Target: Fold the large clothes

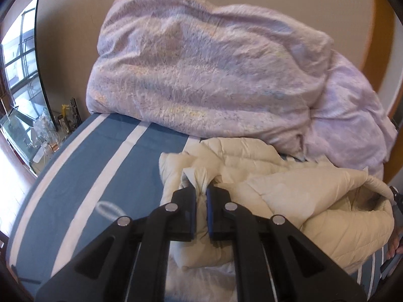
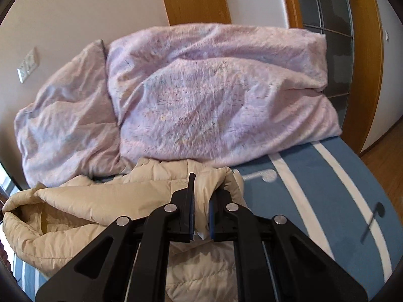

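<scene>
A cream quilted puffer jacket [image 1: 289, 193] lies bunched on a bed with a blue and white striped sheet [image 1: 100, 166]. My left gripper [image 1: 201, 193] is shut on a fold of the jacket's edge, with fabric pinched between its blue pads. In the right wrist view the same jacket [image 2: 105, 201] spreads to the left, its hood opening at the far left. My right gripper [image 2: 202, 196] is shut on another bunched edge of the jacket, near the striped sheet [image 2: 314, 188].
A big pale pink duvet [image 1: 201, 70] is heaped at the head of the bed, also in the right wrist view [image 2: 214, 95]. A window and a cluttered glass shelf [image 1: 45, 130] stand left. A wooden door frame [image 2: 365, 63] is right.
</scene>
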